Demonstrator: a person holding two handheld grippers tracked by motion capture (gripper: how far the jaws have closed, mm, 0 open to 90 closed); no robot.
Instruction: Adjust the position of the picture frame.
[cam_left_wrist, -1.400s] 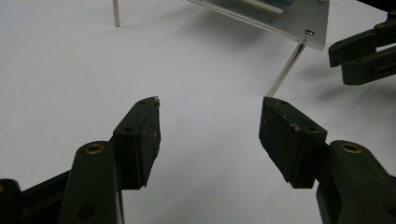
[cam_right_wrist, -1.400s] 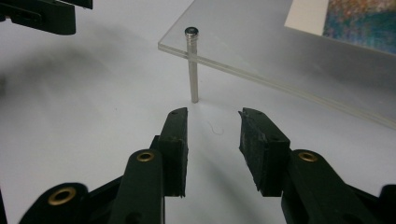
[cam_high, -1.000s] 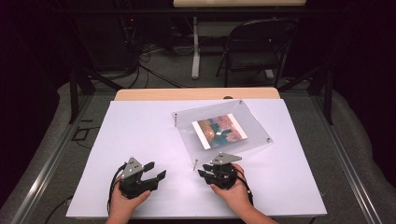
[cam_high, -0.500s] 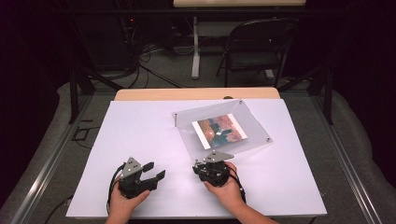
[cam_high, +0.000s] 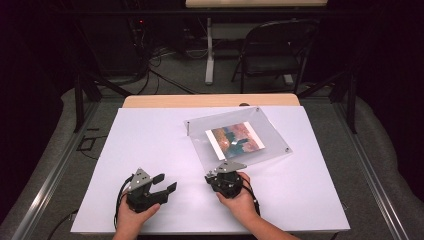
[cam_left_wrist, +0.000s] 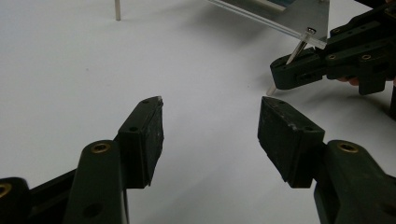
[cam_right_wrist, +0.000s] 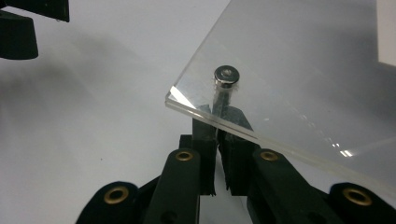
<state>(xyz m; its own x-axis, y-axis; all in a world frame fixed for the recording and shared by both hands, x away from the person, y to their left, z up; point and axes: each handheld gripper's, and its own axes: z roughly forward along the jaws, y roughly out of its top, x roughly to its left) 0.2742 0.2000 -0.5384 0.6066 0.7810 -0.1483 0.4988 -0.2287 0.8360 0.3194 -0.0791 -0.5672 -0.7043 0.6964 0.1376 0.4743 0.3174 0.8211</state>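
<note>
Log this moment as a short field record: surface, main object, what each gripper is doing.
surface: white table top
main object: clear acrylic frame holding a colourful picture, raised on metal corner posts
left gripper: jaws open, nothing between them, resting on the table apart from the frame
right gripper: jaws shut on the near corner post under the acrylic panel
post cap: round metal head on top of the panel at that corner
background: folding chair behind the table

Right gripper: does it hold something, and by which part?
Yes. The right gripper is shut on the acrylic frame, holding its near corner's metal leg under the plate.
</note>
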